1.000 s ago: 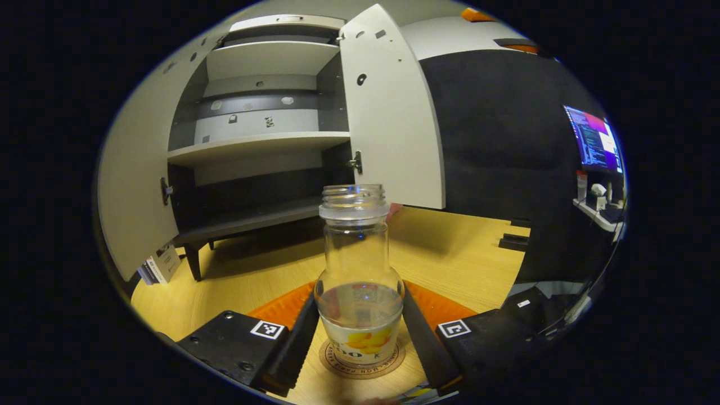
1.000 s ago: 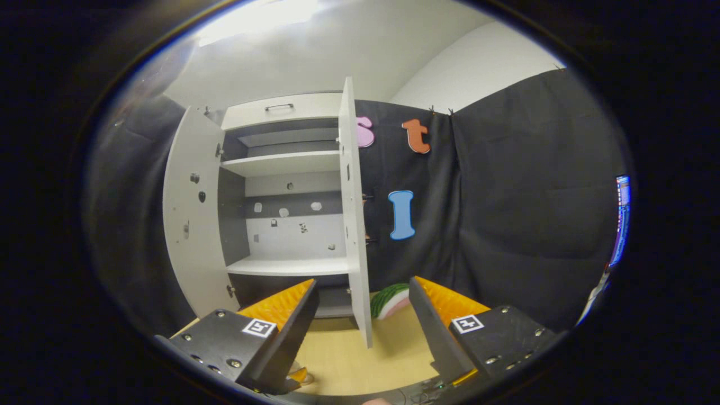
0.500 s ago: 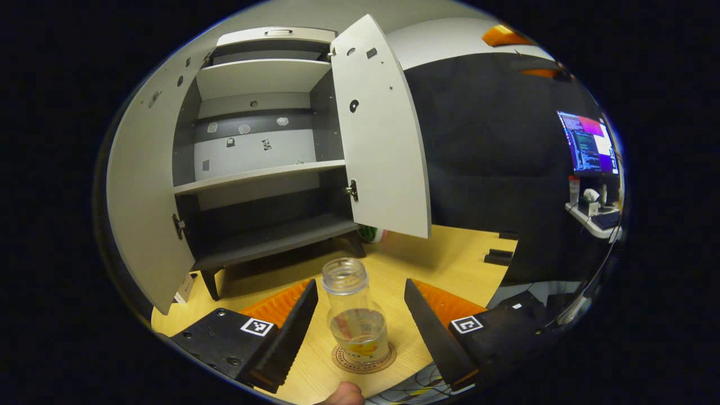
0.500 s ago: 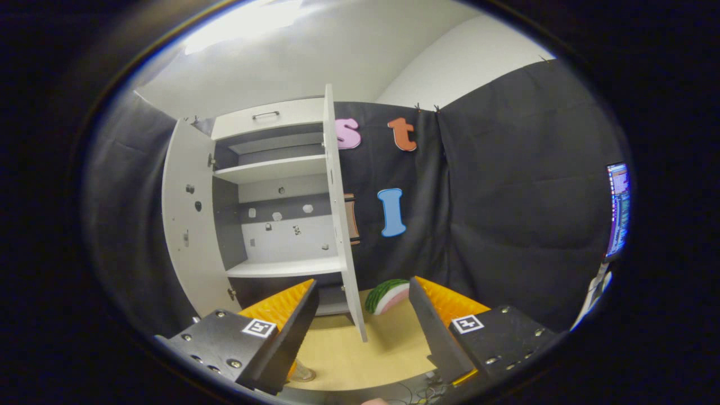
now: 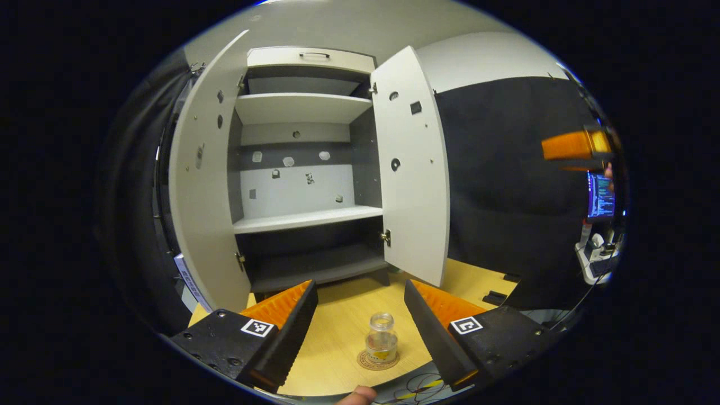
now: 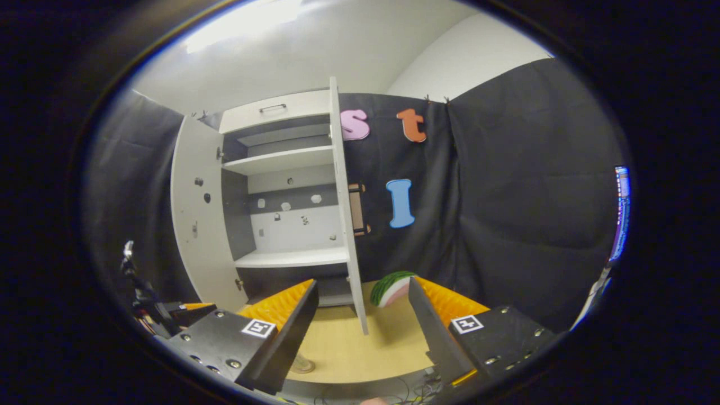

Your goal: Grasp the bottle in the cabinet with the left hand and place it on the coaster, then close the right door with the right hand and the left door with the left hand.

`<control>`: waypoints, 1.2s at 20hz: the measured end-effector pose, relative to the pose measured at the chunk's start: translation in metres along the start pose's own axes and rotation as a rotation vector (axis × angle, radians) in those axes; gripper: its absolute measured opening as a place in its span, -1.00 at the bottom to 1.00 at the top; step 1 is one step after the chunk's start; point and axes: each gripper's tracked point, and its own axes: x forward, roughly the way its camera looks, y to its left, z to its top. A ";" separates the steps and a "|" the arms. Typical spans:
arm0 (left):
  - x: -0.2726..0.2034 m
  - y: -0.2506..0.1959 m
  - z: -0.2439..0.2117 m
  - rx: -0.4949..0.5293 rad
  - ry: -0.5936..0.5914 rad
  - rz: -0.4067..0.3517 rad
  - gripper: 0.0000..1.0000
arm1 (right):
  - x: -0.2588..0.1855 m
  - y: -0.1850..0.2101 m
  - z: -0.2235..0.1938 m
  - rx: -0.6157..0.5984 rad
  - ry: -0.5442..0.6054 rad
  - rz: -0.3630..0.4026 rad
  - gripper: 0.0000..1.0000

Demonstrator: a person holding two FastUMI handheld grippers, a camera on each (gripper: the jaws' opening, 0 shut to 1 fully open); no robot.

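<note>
A clear glass bottle (image 5: 381, 339) with a little liquid stands upright on the round coaster (image 5: 378, 361) on the wooden table. My left gripper (image 5: 359, 284) is open and hangs well above and behind the bottle, with nothing between its fingers. The grey cabinet (image 5: 304, 169) stands with both doors swung out: left door (image 5: 202, 185) and right door (image 5: 413, 180). In the right gripper view, my right gripper (image 6: 363, 284) is open and empty, facing the right door (image 6: 346, 225), which shows edge-on a short way ahead. The left door (image 6: 194, 214) shows at the left.
The cabinet shelves (image 5: 306, 219) hold nothing. A watermelon slice (image 6: 392, 287) lies on the table (image 6: 349, 349) behind the right door. A monitor (image 5: 600, 196) and a small shelf sit at the far right. Cables (image 5: 419, 388) lie at the table's near edge.
My left gripper has let go of the bottle, then drawn back and up from it; the bottle stays on the coaster. The right gripper has shifted only slightly before the right door.
</note>
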 end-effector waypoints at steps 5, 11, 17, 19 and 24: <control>-0.020 0.074 0.062 -0.048 -0.023 0.116 0.96 | 0.052 -0.023 0.017 0.017 -0.030 -0.027 0.96; -0.037 0.153 0.101 -0.070 -0.038 0.237 0.99 | 0.120 -0.070 0.040 -0.032 -0.045 -0.099 0.96; -0.030 0.188 0.133 -0.171 -0.089 0.245 0.91 | 0.192 -0.113 0.053 -0.068 -0.016 -0.149 0.96; -0.025 0.195 0.144 -0.160 -0.118 0.249 0.84 | 0.213 -0.121 0.060 -0.072 -0.019 -0.160 0.87; -0.011 0.193 0.133 -0.172 -0.097 0.233 0.93 | 0.257 -0.107 0.082 -0.027 -0.044 -0.125 0.95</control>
